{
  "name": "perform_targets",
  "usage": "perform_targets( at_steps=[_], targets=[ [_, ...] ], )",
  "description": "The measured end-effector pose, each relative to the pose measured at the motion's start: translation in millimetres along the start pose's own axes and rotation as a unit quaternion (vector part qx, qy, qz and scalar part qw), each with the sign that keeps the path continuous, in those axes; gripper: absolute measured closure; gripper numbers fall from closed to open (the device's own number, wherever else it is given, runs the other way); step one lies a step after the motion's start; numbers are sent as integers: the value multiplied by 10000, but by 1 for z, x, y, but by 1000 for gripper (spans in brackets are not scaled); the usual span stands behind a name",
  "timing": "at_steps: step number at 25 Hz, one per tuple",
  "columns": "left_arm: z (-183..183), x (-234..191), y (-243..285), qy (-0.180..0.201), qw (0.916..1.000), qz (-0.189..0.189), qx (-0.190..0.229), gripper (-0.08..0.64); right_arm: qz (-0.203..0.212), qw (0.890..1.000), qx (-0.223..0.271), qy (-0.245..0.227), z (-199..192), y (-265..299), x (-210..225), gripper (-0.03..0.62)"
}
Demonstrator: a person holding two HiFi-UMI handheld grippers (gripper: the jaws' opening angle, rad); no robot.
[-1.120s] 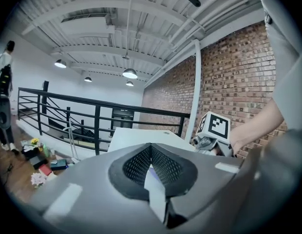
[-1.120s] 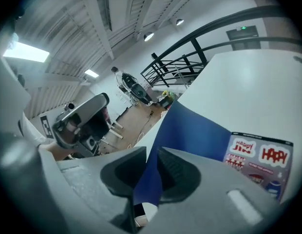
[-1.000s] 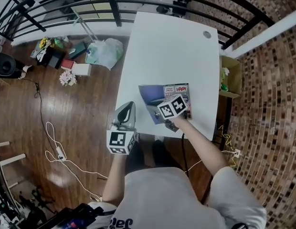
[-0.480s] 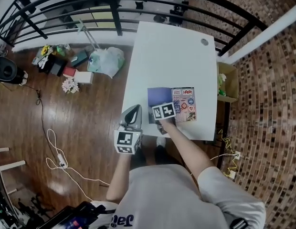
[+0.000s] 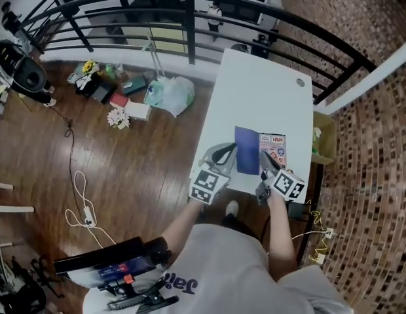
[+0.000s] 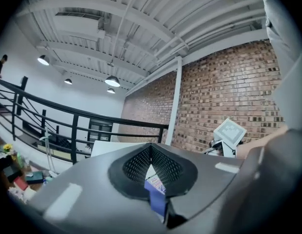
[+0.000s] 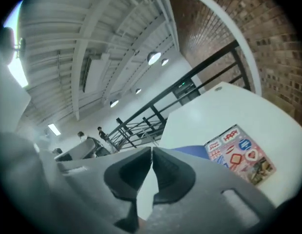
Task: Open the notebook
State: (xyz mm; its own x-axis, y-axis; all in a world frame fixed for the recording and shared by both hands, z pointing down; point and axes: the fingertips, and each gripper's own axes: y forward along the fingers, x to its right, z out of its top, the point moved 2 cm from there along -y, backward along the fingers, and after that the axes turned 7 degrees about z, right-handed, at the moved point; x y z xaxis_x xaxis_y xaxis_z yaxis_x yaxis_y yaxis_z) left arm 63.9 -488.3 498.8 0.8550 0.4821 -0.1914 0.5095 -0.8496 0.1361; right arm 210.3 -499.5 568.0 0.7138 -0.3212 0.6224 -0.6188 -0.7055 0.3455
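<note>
Notebook (image 5: 258,150) lies flat on the white desk (image 5: 262,90), close to the near edge and towards the right side. Two panels sit side by side: plain blue one (image 5: 246,150) on the left, sticker-printed one (image 5: 275,148) on the right. Can't tell from here whether those are covers or an inside page.

Left gripper (image 5: 230,148): jaws together at the tips, nothing clamped. In the head view the tip sits just beside the blue panel's left edge. In the left gripper view, only a sliver of the notebook shows through the gap below the meeting pads (image 6: 136,165).

Right gripper (image 5: 263,157): jaws also together and empty. In the head view it overlaps the notebook's near edge around the seam between the panels. The right gripper view has the notebook lying ahead and to the right, clear of the pads (image 7: 131,172), with bare desk showing behind the jaws.

Surroundings: cable grommet (image 5: 300,82) in the far right corner of the desk, black railing (image 5: 190,5) beyond it, brick wall (image 5: 373,142) to the right, and a plastic bag (image 5: 171,93) plus small clutter on the wood floor (image 5: 124,169) to the left.
</note>
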Motion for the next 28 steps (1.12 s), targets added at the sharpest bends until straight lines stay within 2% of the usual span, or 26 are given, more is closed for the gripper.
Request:
perform_targets(
  at_steps=[1,4,9,10,11,13,14,15,16,18,19,21,25,28],
  targets=[
    [6,8,-3,47,9999,-124,39,543,8,9997,225,-46,8,-16,-7,603],
    [25,31,-12,205,9990,-313,241,543,35,9969,585,-521,22,-48,-30,603],
    [36,99,-35,379,9972,-410,494,543,-253,9814,624,-1800,24,-112,-42,603],
    [35,114,-41,368,9973,-387,511,543,-259,9800,649,-1864,20,-128,-42,603],
    [32,130,-49,328,9975,-357,509,543,-180,9825,687,-1724,13,-145,-42,603],
    [15,165,-66,226,9983,-294,451,543,237,9916,825,-972,-7,-184,-46,603],
    [2,185,-75,172,9987,-263,411,543,469,9926,911,-658,-19,-205,-48,603],
    [-12,205,-83,121,9990,-228,359,543,601,9918,953,-600,-32,-226,-50,603],
    [-26,225,-89,72,9994,-192,277,543,571,9907,911,-830,-46,-242,-48,603],
    [-53,265,-98,-15,9998,-175,-3,543,176,9845,640,-1622,-73,-264,-36,603],
    [-63,285,-106,-28,9997,-205,-156,543,9,9811,514,-1864,-86,-275,-34,603],
    [-68,318,-130,11,9992,-275,-304,543,-3,9784,465,-2016,-99,-300,-46,601],
    [-36,338,-161,318,9993,-218,7,543,108,9711,847,-2231,-76,-343,-87,601],
    [-12,338,-175,488,9981,-126,359,543,118,9609,1423,-2374,-43,-380,-116,601]
  ],
)
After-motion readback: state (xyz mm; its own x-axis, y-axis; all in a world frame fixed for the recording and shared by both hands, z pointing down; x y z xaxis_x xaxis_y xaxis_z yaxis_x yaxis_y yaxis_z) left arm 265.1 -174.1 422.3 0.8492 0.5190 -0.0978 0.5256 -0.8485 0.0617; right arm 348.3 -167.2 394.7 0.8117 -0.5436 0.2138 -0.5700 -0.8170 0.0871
